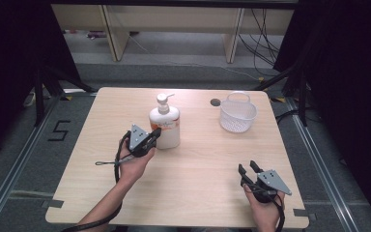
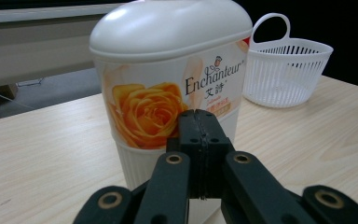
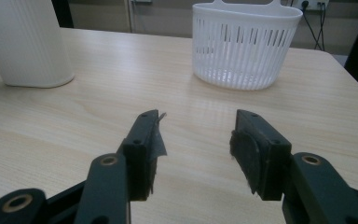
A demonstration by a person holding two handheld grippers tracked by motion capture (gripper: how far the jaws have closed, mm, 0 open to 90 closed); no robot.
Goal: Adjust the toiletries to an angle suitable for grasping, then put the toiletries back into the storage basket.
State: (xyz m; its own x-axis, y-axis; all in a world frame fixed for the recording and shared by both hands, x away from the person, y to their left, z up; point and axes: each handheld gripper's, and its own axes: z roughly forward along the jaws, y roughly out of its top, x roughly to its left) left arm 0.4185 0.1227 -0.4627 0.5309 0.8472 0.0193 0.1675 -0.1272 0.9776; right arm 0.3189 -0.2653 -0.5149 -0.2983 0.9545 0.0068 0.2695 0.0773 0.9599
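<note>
Pump bottle (image 1: 164, 126) upright on the light wood surface (image 1: 183, 179), left of the white basket (image 1: 238, 115) and well apart from it; in the left gripper view, bottle (image 2: 168, 84) printed with an orange rose and the word Enchanteur, basket (image 2: 286, 70) behind it to the right. Left gripper (image 1: 155, 134) just beside the bottle's near left side, tips at its lower body, contact not discernible; fingers (image 2: 200, 135) pressed flat together, nothing between them. Right gripper (image 1: 248, 168) well apart from the bottle, toward the near right corner of the surface, held in a hand (image 1: 263, 205); fingers (image 3: 142, 149) parted to a moderate gap, nothing between them, aimed toward the basket (image 3: 242, 46), with the bottle's ribbed base (image 3: 28, 42) at far left.
</note>
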